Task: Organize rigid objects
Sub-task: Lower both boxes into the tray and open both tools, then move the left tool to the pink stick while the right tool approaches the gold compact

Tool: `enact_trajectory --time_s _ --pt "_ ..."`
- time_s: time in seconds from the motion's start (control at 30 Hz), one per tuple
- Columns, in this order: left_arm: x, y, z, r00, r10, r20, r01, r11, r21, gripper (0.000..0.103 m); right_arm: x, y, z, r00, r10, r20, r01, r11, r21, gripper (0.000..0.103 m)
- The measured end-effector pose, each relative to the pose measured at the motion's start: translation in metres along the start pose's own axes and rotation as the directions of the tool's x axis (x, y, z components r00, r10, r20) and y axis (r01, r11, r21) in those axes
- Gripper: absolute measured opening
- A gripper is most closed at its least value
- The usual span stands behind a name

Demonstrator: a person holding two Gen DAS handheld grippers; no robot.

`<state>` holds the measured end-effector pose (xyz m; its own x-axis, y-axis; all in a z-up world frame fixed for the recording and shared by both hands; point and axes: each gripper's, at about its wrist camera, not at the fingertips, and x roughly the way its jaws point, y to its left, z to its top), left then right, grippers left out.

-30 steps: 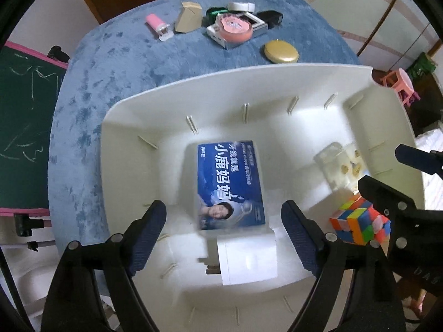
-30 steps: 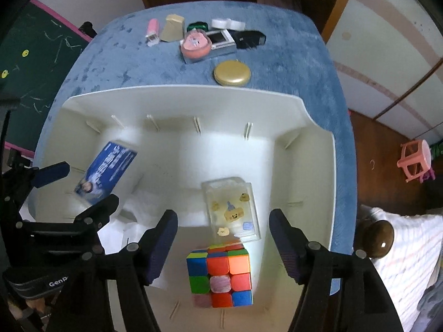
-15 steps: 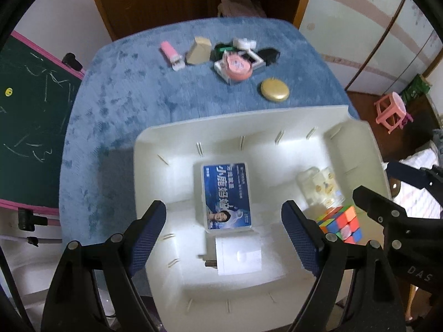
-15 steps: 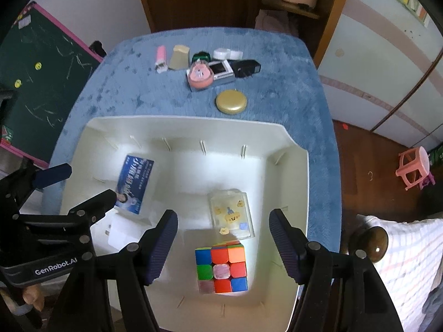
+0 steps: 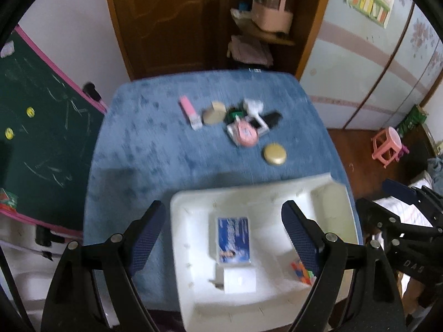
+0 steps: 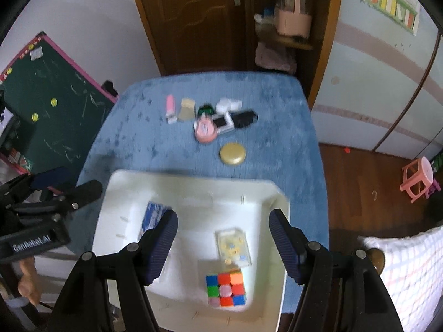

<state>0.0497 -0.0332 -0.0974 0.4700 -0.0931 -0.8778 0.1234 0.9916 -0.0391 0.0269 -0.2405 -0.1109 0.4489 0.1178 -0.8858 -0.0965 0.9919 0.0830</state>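
- Blue carpeted table (image 5: 155, 149) fills both wrist views, a white tray (image 5: 191, 249) at its near edge and a cluster of small objects near the far edge; a wooden door and a shelf stand behind
- Already in the tray: a blue printed box (image 5: 234, 239), a white block (image 5: 239, 280) just below it, a clear sticker case (image 6: 232, 244) and a Rubik's cube (image 6: 225, 289); still out on the table: a pink eraser (image 6: 170, 108), a tan piece, a pink tape dispenser (image 6: 205, 130), a black item and a gold round compact (image 6: 232, 153)
- Left gripper (image 5: 224, 238) stands wide open and empty; right gripper (image 6: 223, 244) is partly open, also empty (both above the tray)
- Step in hand, as I judge it: between placements; the next move calls for reaching across to the far cluster, the compact being nearest
- Against the earlier frames, both grippers have risen well clear of the tray; the tray looks smaller, and the door and shelf have come into view; the tray's contents have not shifted
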Motion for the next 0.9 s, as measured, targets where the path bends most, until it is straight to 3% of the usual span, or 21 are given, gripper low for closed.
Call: enact_trajectory --time_s 0.53,0.73,0.9 --pt "-0.034 0.029 0.104 0.99 0.057 0.132 -0.05 0.997 -0.057 0.09 -0.045 -0.02 0.103 0.984 -0.048 0.173 0.054 0.998 -0.033 0.069" --pt "-0.023 0.038 0.146 0.988 0.07 0.141 -0.059 0.995 -0.082 0.09 -0.044 -0.029 0.147 0.977 -0.054 0.205 0.061 0.998 -0.03 0.069" --pt "0.011 0.049 0.174 0.993 0.068 0.096 -0.056 0.991 -0.121 0.09 -0.015 -0.032 0.172 0.983 -0.059 0.172 0.066 0.997 -0.033 0.069"
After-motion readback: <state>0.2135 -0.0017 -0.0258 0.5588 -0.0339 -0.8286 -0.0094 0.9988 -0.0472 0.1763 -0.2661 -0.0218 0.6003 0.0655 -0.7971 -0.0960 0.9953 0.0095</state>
